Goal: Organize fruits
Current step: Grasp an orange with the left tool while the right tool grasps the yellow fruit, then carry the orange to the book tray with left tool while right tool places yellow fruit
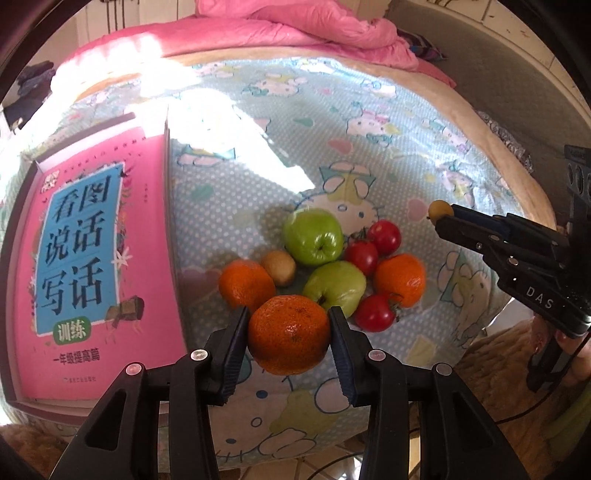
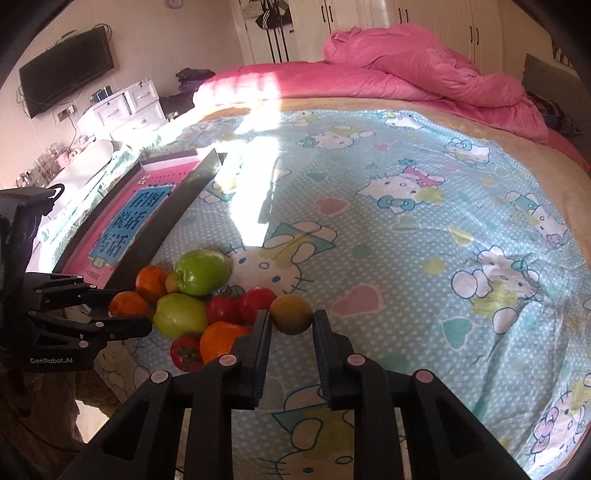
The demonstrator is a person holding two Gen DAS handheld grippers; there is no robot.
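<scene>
My left gripper point(image 1: 288, 334) clamps a mandarin point(image 1: 289, 335) at bottom centre of the left wrist view, both pads pressed on its sides. My right gripper point(image 2: 291, 321) is nearly shut on a small yellow-green fruit point(image 2: 291, 314), lower centre of the right wrist view; can't tell what kind.

Container: a dark tray point(image 1: 14, 221) at frame left w/ a pink book point(image 1: 96, 258) in it, no fruit inside.

The rest of the pile sits on the cartoon-cat bedsheet point(image 1: 369, 155), centre frame: 2 green apples point(image 1: 314, 236), 3 tomatoes point(image 1: 384, 236), 2 more mandarins point(image 1: 400, 278), a kiwi point(image 1: 279, 267), all touching. Tray wall is just left of the pile. Pink duvet point(image 1: 314, 26) is bunched at top, well apart.
</scene>
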